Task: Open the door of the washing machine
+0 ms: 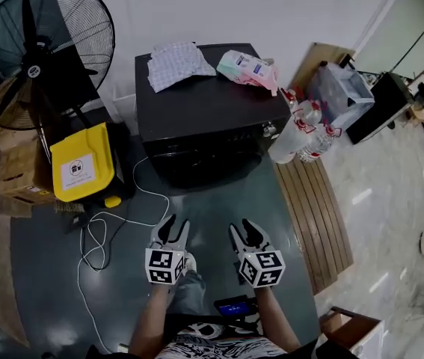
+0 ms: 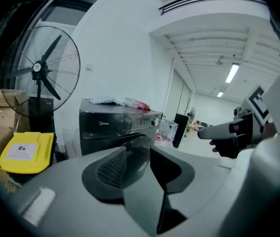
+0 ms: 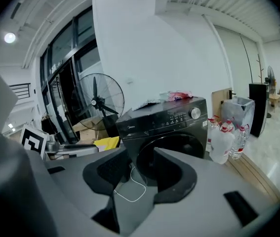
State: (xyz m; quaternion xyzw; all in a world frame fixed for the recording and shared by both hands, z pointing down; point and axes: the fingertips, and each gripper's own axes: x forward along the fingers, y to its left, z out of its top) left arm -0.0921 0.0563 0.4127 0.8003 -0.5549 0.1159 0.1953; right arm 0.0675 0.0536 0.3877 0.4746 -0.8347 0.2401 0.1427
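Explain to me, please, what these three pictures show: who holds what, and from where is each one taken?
A person stands before a dark washing machine and holds a hand-held gripper in each hand. The head view looks down from the person's head onto the left gripper and right gripper, each bearing a marker cube. The other two pictures come from a camera on each gripper, looking along its jaws. Both pairs of jaws stand apart and hold nothing. On the machine lie a checked cloth and a pink-and-white packet. Its round door looks closed. Beside it stand water bottles and a fan.
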